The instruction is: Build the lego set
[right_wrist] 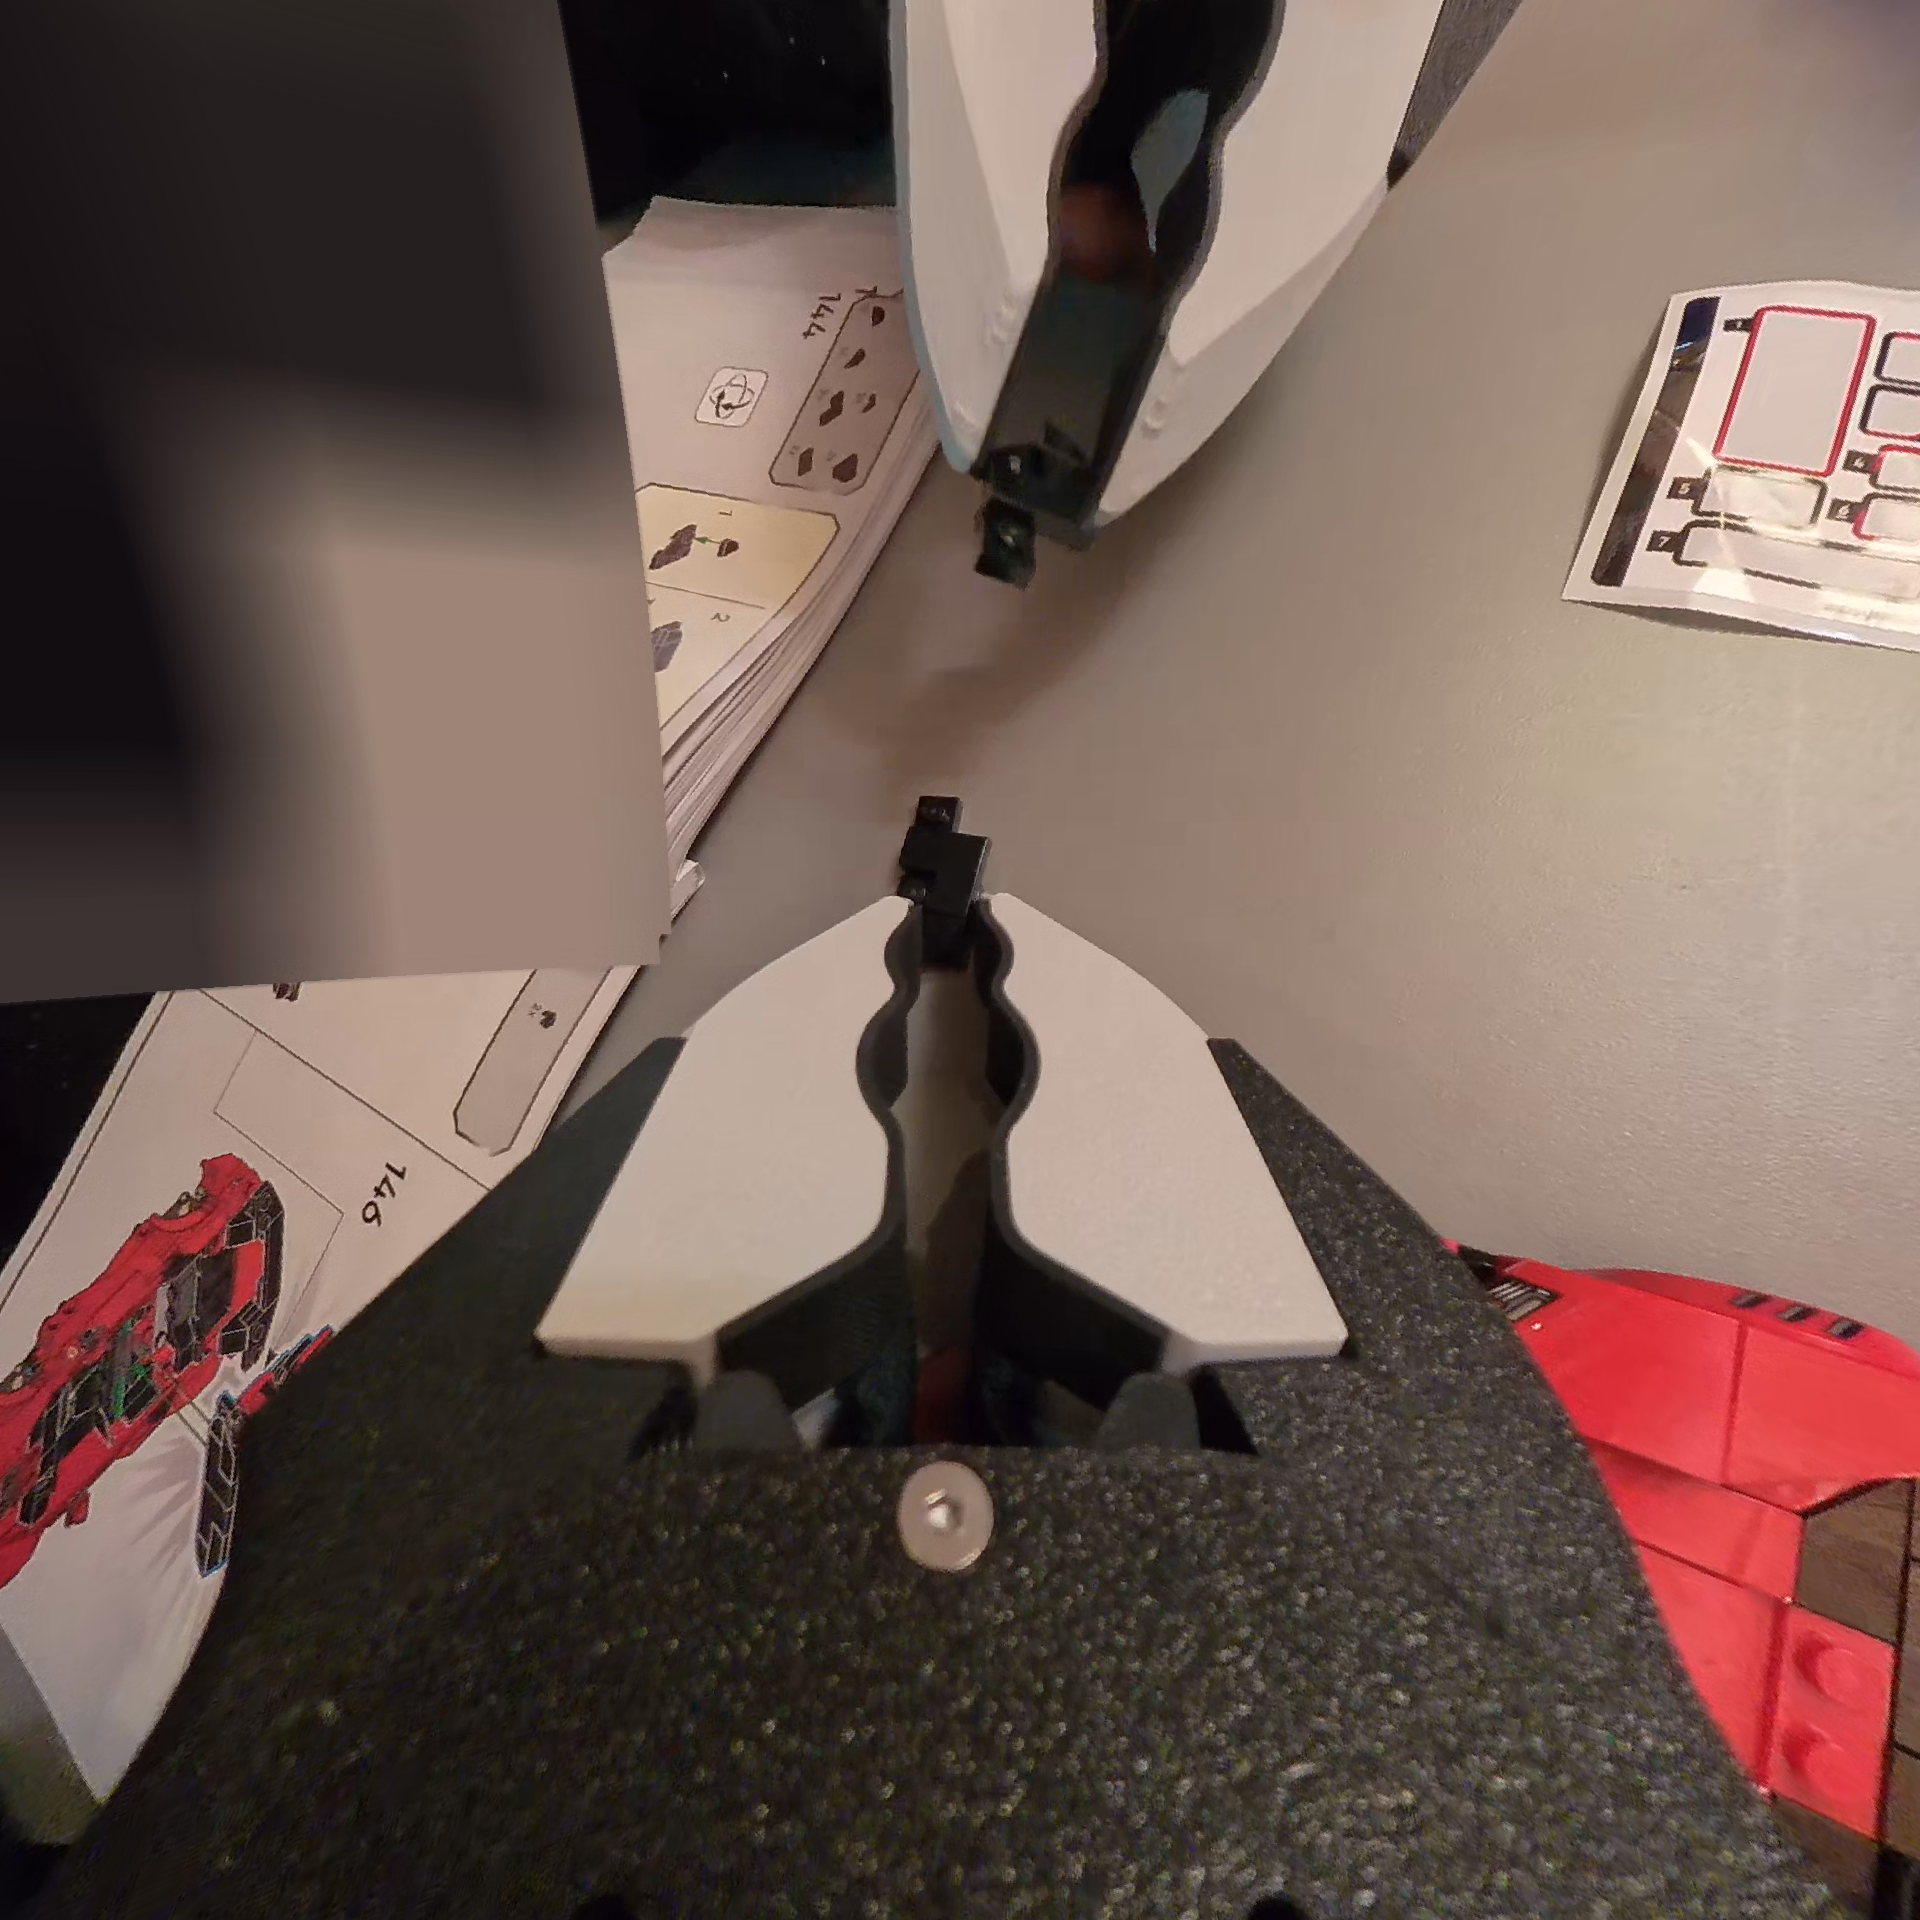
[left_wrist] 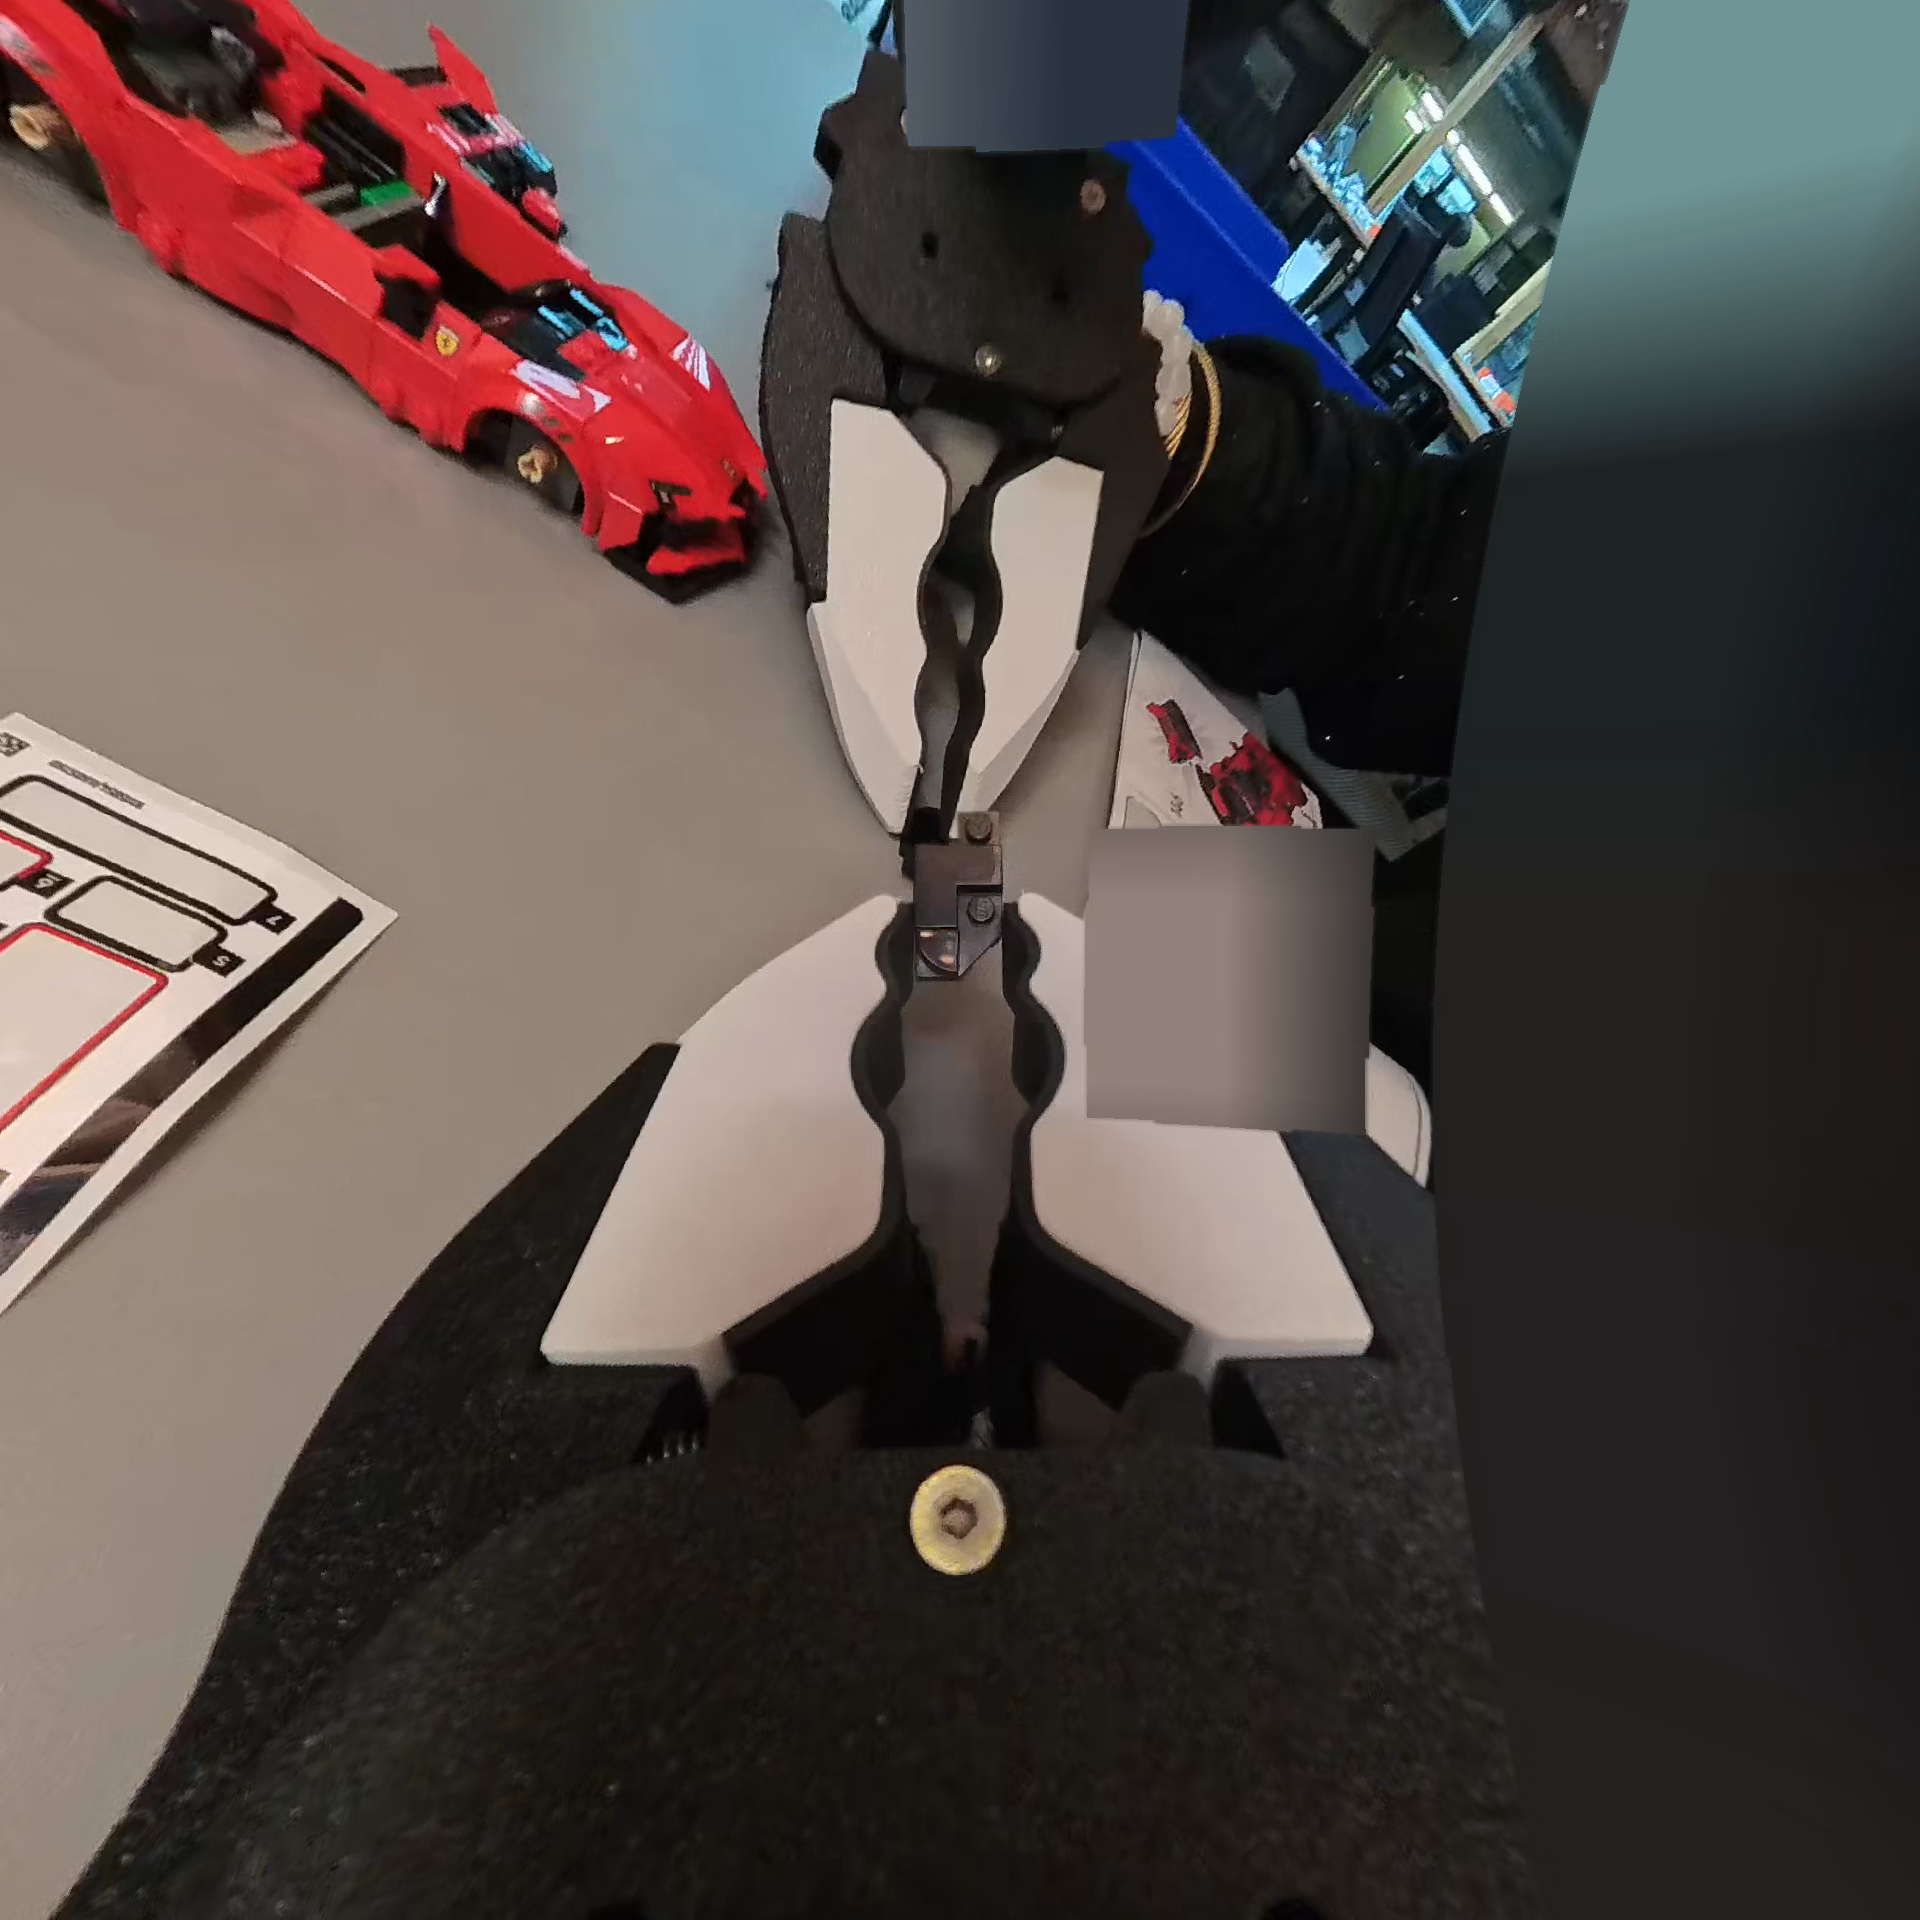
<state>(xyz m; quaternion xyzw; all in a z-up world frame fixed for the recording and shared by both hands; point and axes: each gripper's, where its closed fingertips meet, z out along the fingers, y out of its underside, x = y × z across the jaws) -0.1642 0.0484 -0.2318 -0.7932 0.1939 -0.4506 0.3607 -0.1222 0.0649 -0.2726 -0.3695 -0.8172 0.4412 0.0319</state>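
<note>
My left gripper (left_wrist: 956, 912) is shut on a small black lego assembly (left_wrist: 954, 914) held at its fingertips. My right gripper (left_wrist: 943, 816) faces it tip to tip in the left wrist view. In the right wrist view, my right gripper (right_wrist: 945, 906) is shut on a small black lego piece (right_wrist: 943, 868) that sticks out past its tips. The left gripper (right_wrist: 1029, 509) hangs opposite with its black assembly (right_wrist: 1006, 545). A gap of grey table (right_wrist: 1247, 779) shows between the two pieces. The red lego car (left_wrist: 364, 281) stands at the back left.
A sticker sheet (left_wrist: 135, 966) lies on the table at the left and shows in the right wrist view (right_wrist: 1787, 457). The open instruction booklet (right_wrist: 758, 468) lies by the table edge. The red car (right_wrist: 1714, 1455) is just beside the right gripper. A dark sleeve (left_wrist: 1299, 540) holds the right gripper. Left tips to right tips: about 7 cm.
</note>
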